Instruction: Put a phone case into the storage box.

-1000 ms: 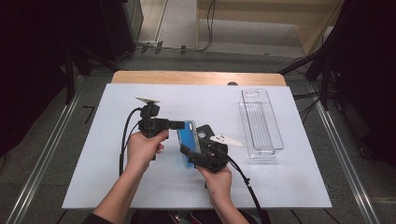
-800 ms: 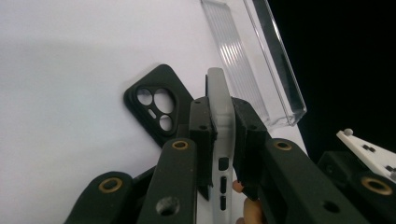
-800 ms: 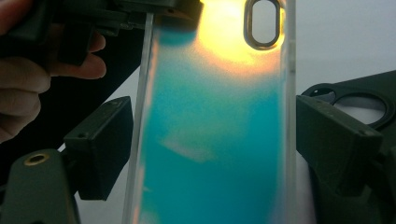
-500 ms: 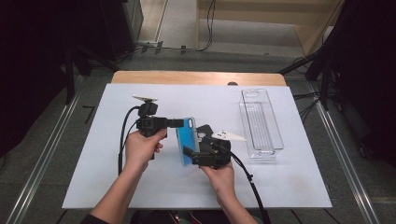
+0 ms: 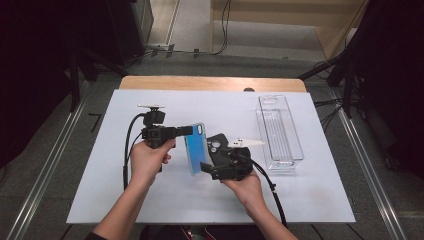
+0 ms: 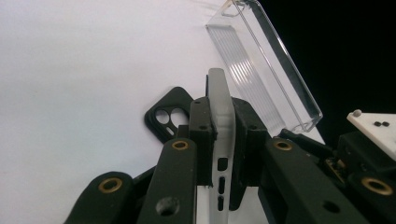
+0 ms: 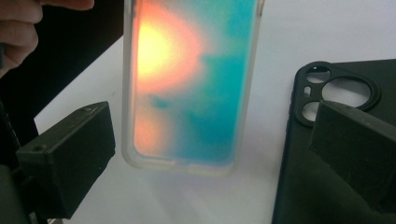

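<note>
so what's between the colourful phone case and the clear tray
The black phone case lies flat on the sheet between the colourful case and the clear tray, in the high view.

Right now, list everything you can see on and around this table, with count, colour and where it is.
phone case in the grip: one, translucent rim with a blue and orange back, held on edge above the table's middle, clamped in the left gripper.
black phone case: one, black with camera cut-outs, lying flat on the table just right of the held case.
clear tray: one, transparent, long and ribbed, at the table's right side.
table: one, white top with a wooden far edge.
left gripper: one, black, jaws pressed on the held case's edge.
right gripper: one, black, jaws just opened, wide apart and free of the held case.
hands: two, one on each gripper.
</note>
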`<state>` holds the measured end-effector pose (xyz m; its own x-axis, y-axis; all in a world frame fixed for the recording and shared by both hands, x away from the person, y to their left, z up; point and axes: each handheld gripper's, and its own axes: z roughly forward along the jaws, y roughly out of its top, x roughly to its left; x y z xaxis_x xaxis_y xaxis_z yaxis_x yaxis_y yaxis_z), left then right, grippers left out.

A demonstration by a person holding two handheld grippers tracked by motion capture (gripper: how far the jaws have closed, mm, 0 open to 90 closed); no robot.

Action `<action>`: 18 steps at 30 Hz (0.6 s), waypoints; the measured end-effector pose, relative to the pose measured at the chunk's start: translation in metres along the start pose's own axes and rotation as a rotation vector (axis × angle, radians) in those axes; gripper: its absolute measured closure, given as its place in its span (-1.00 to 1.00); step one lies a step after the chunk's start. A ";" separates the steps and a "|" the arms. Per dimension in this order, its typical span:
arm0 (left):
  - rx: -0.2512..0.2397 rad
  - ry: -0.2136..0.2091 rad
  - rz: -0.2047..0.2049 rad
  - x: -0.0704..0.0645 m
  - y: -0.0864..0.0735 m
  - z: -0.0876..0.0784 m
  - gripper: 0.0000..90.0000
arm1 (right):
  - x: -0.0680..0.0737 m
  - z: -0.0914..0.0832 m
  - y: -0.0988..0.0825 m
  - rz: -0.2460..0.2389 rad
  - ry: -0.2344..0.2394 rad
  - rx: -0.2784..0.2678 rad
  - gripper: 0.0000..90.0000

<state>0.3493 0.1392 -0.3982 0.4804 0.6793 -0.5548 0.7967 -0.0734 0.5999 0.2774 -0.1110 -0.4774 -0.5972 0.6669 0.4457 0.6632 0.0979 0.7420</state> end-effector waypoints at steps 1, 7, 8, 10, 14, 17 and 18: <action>-0.001 0.010 0.011 0.000 -0.001 0.000 0.79 | -0.001 0.000 0.000 -0.005 0.002 0.010 -1.00; -0.029 0.010 0.106 -0.006 -0.007 0.002 0.79 | -0.004 -0.004 0.001 -0.045 0.024 0.031 -1.00; -0.038 0.005 0.121 -0.008 -0.008 0.002 0.79 | -0.004 -0.004 0.001 -0.049 0.022 0.037 -1.00; -0.065 0.009 0.145 -0.011 -0.011 0.001 0.79 | -0.003 -0.004 0.001 -0.061 0.019 0.043 -1.00; -0.116 0.009 0.184 -0.015 -0.017 -0.002 0.79 | -0.001 -0.006 0.003 -0.073 0.004 0.036 -1.00; -0.149 0.003 0.197 -0.016 -0.020 -0.003 0.79 | 0.000 -0.008 0.006 -0.083 -0.002 0.027 -1.00; -0.153 0.001 0.200 -0.017 -0.021 -0.004 0.79 | 0.000 -0.009 0.007 -0.089 -0.006 0.032 -1.00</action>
<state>0.3234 0.1318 -0.3989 0.6225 0.6629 -0.4160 0.6212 -0.0952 0.7779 0.2777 -0.1165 -0.4680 -0.6518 0.6589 0.3755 0.6215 0.1803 0.7624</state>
